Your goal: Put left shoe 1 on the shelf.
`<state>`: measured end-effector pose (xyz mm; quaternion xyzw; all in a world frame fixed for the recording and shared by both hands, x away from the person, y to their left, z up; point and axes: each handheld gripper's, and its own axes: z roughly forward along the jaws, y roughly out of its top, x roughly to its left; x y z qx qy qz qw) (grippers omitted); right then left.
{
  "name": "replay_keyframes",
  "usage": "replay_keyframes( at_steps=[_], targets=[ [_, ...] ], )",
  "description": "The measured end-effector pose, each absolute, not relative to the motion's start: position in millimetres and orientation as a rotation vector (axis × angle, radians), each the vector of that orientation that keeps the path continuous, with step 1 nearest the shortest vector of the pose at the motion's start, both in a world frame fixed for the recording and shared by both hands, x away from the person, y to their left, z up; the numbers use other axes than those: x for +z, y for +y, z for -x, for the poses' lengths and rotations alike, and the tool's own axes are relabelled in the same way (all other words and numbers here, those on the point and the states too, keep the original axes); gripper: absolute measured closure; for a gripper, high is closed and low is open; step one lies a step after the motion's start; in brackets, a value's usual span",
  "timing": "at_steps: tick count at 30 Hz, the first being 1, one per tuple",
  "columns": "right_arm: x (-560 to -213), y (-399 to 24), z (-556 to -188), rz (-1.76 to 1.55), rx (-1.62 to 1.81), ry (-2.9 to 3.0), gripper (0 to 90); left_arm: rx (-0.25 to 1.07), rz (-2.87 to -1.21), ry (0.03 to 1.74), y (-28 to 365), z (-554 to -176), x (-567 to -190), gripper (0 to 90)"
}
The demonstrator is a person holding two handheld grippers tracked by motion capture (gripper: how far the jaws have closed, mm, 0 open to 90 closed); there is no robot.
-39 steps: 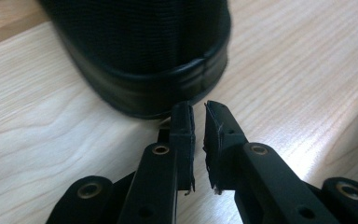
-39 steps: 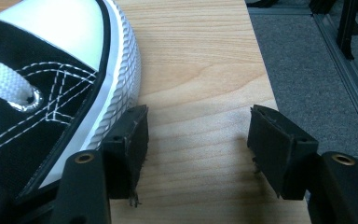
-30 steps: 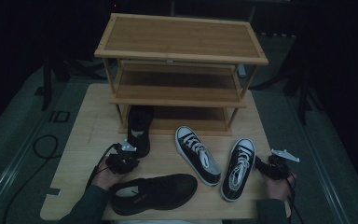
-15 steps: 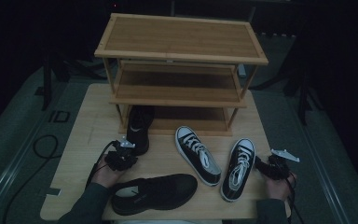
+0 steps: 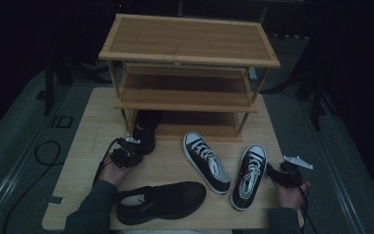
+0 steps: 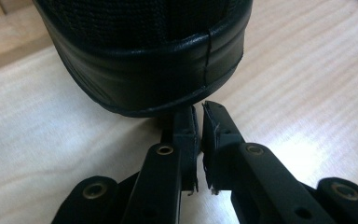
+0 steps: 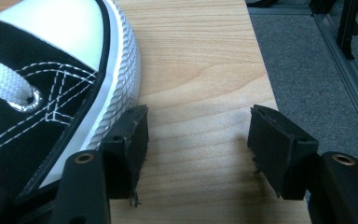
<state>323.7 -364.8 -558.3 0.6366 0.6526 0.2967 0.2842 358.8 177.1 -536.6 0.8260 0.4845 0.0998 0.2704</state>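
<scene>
My left gripper [image 5: 128, 152] sits just in front of the wooden shoe rack [image 5: 189, 73], its tips at the heel of the black shoe [image 5: 146, 127] whose toe end lies under the rack's lowest shelf. In the left gripper view the jaws are clenched, pads nearly meeting with nothing between them, and their tips touch the rounded black heel rim [image 6: 149, 70]. The shoe rests flat on the table [image 5: 87, 126].

My right gripper [image 5: 277, 173] rests near the table's front right corner, well in front of the rack. In the right gripper view its jaws are released and stand wide apart over bare wood; the left pad [image 7: 131, 140] lies against the white ribbed sole edge of the right black-and-white sneaker [image 5: 250, 175], without clamping it.

A second black-and-white sneaker [image 5: 207, 161] lies before the rack's centre. A second black shoe [image 5: 160, 201] lies on its side at the table's front edge, farthest from the rack.
</scene>
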Motion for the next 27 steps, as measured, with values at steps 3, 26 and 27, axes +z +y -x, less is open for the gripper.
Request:
replay_keyframes(
  at_steps=[3, 26, 27],
  targets=[
    [-558, -365, -324, -1.703, 0.794, 1.746, 37.9, 0.264, -2.221, 1.312, 175, -364, -537, 84.2],
    [-558, -365, -324, -1.703, 0.794, 1.748, 37.8, 0.246, -2.198, 1.371, 168, -399, -537, 84.2],
    [-558, -365, -324, -1.702, 0.795, 1.748, 37.8, 0.252, -2.196, 1.376, 168, -399, -537, 84.2]
  ],
)
